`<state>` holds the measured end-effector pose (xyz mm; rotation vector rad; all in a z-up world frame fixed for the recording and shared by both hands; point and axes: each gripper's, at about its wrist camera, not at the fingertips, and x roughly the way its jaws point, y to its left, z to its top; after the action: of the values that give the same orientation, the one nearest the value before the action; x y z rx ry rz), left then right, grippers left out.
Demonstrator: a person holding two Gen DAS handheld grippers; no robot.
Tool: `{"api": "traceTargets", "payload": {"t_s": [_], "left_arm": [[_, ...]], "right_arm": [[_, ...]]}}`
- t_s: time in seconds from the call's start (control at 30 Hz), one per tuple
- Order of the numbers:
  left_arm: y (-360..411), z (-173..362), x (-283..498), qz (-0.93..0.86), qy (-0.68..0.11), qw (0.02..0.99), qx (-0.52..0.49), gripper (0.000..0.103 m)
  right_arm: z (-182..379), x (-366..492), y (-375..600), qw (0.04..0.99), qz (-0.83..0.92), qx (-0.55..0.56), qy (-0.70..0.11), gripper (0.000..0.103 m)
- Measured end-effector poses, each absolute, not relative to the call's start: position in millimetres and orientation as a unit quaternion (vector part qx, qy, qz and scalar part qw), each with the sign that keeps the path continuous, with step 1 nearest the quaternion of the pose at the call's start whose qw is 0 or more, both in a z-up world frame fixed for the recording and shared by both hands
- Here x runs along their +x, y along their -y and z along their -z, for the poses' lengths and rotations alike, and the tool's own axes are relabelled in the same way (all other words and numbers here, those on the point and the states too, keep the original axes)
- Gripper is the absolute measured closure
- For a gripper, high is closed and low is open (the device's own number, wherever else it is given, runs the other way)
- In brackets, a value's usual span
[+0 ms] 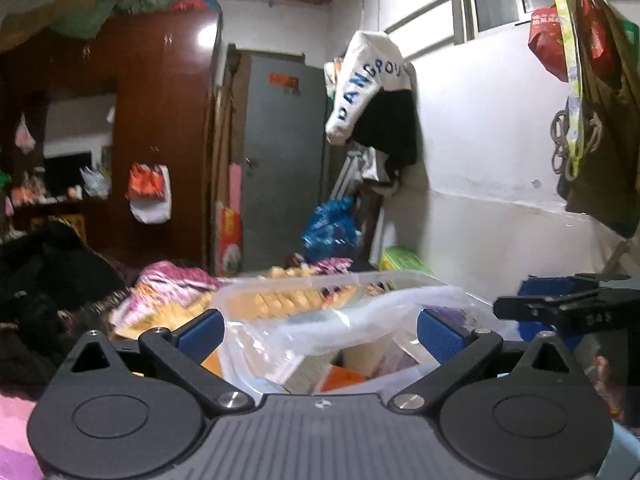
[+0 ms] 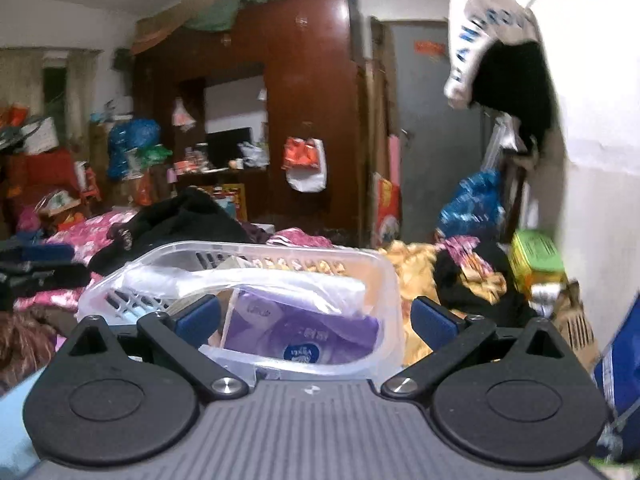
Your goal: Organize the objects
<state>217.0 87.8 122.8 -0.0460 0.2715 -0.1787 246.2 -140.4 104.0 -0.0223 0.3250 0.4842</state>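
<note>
Right wrist view shows the right gripper (image 2: 314,320) spread wide before the clear basket (image 2: 384,280), whose purple packet (image 2: 320,336) sits corralled inside, while the left gripper (image 1: 320,334) gapes likewise, nothing held.

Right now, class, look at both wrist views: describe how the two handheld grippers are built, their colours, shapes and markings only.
Both look alike. The left gripper and right gripper each have a grey ribbed body, two black rounded housings with circular discs, black link arms on silver pivot screws, and blue ribbed finger pads. A small round mark sits on each body's front edge. No cables or sleeves show.
</note>
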Motion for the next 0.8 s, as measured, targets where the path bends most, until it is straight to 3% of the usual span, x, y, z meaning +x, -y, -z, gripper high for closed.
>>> {"api": "traceTargets", "payload": {"t_s": [0.2, 0.8], "left_arm": [[-72, -120, 210, 0.064, -0.159, 0.985, 0.017, 0.0], [-59, -120, 197, 0.055, -0.185, 0.981, 0.008, 0.0]], "right_arm": [[-103, 231, 136, 0.955, -0.24, -0.035, -0.171, 0.0], [-95, 224, 140, 0.954, -0.235, -0.043, -0.184, 0.0]]}}
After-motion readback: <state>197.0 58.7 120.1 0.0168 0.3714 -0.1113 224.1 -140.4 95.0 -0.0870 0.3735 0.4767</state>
